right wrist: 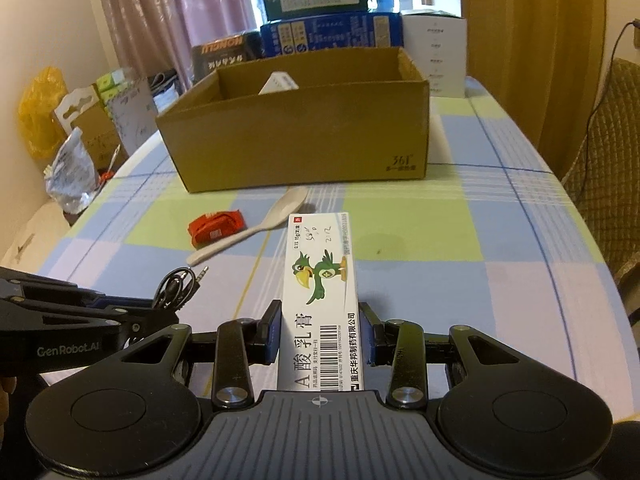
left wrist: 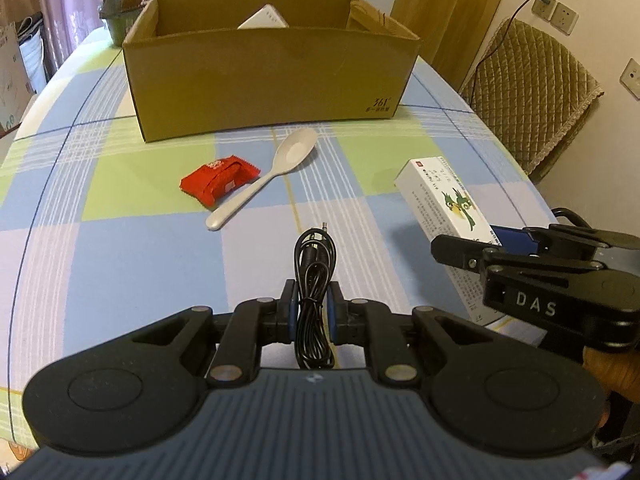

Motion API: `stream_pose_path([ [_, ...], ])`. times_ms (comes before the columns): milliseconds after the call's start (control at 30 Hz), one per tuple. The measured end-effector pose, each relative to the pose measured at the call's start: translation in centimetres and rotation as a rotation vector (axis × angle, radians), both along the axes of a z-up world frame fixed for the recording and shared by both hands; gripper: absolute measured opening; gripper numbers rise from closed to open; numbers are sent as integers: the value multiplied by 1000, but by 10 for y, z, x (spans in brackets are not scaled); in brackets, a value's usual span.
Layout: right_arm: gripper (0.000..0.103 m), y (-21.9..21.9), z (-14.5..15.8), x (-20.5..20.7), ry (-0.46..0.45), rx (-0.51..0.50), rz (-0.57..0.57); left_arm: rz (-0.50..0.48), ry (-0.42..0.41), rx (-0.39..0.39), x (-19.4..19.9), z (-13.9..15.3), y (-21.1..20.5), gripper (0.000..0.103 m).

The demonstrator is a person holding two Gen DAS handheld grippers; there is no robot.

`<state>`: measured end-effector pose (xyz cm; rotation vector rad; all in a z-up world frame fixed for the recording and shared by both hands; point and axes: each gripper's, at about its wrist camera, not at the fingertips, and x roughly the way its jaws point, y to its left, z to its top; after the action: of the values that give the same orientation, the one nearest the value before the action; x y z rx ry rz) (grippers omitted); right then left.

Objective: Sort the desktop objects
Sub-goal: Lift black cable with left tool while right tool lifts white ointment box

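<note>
My left gripper (left wrist: pixel 313 304) is shut on a coiled black cable (left wrist: pixel 314 276) above the checked tablecloth. My right gripper (right wrist: pixel 320 330) is shut on a white medicine box (right wrist: pixel 320 292) with a green bird printed on it; the same medicine box (left wrist: pixel 444 200) shows at the right of the left wrist view. A white spoon (left wrist: pixel 276 170) and a red packet (left wrist: pixel 218 178) lie side by side on the cloth ahead. Behind them stands an open cardboard box (left wrist: pixel 264 76) with a white item (left wrist: pixel 264 18) inside.
Stacked cartons (right wrist: pixel 320 12) stand behind the cardboard box (right wrist: pixel 304 132). A padded chair (left wrist: pixel 532 92) is at the table's right edge. Bags and packaging (right wrist: pixel 76 136) sit off the table's left side. The tablecloth (right wrist: pixel 440 240) is bare to the right of the spoon (right wrist: pixel 260 228).
</note>
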<state>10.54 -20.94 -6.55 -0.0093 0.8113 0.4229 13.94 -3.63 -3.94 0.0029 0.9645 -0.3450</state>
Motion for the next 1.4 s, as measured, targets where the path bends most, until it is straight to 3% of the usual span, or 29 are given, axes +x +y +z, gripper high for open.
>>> stream_pose_path([
  [500, 35, -11, 23, -4, -30, 13, -22, -8, -46, -3, -7, 24, -7, 11],
  [1400, 35, -17, 35, -2, -35, 35, -43, -3, -63, -38, -4, 40, -4, 11],
])
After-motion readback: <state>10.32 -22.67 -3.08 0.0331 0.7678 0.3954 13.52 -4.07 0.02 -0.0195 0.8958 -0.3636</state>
